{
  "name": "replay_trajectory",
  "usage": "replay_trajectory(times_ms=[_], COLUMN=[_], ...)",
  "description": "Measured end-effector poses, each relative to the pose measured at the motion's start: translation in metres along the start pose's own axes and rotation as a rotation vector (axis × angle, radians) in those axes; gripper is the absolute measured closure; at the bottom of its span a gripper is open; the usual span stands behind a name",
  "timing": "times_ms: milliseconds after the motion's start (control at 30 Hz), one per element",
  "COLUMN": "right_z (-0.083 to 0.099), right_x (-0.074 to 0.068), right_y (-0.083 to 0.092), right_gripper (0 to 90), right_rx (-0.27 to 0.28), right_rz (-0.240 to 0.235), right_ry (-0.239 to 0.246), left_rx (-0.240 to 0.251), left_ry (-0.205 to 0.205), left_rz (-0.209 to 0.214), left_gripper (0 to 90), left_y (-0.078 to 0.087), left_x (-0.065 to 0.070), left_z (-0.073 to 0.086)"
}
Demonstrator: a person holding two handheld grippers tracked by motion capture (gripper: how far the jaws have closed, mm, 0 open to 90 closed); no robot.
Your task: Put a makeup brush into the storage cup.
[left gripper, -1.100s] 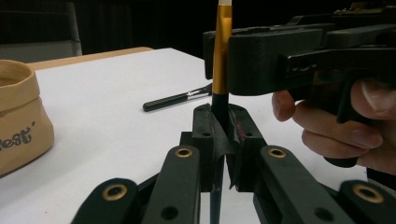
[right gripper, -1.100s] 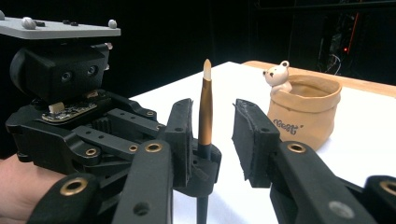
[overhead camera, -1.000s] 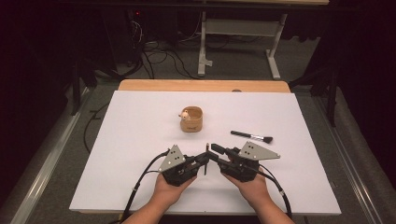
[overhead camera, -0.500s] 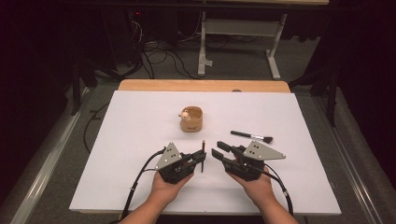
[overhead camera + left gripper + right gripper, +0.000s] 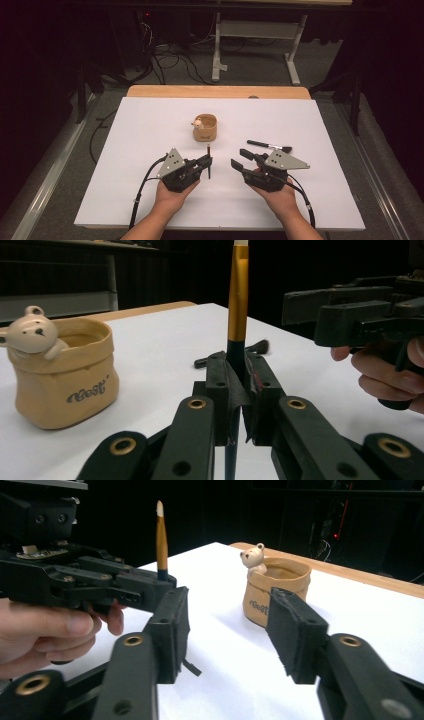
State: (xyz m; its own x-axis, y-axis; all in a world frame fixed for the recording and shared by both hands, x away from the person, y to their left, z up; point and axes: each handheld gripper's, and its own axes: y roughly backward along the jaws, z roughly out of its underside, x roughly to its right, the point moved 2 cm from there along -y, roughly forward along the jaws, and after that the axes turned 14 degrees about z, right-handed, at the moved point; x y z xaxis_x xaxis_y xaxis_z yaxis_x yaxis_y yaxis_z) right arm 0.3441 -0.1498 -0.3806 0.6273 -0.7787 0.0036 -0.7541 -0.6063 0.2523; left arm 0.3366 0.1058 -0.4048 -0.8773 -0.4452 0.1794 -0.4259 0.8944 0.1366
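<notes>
slim brush [image 5: 238,300]: gold ferrule, black handle, upright in left gripper [image 5: 239,385]

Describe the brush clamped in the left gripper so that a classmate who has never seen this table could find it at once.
On the white table, look in front of the tan bear pot. The left gripper is shut on a slim brush standing upright, gold band above a dark handle. The other brush lies flat and is all black.

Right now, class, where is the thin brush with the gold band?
In the high view the thin brush stands upright, clamped in the left gripper, just in front of the bear pot.
</notes>
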Motion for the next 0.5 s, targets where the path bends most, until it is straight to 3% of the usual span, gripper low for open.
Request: replay_trajectory(times_ms=[500], right_z=[0.011], right_x=[0.013], right_y=[0.005], right_gripper=[30.0], right_rx=[-0.023], right_rz=[0.066], right_ry=[0.028], left_rx=[0.017], left_ry=[0.000], left_rz=[-0.040], left_gripper=[82.6], left_y=[0.012], left_x=[-0.010], left_z=[-0.005])
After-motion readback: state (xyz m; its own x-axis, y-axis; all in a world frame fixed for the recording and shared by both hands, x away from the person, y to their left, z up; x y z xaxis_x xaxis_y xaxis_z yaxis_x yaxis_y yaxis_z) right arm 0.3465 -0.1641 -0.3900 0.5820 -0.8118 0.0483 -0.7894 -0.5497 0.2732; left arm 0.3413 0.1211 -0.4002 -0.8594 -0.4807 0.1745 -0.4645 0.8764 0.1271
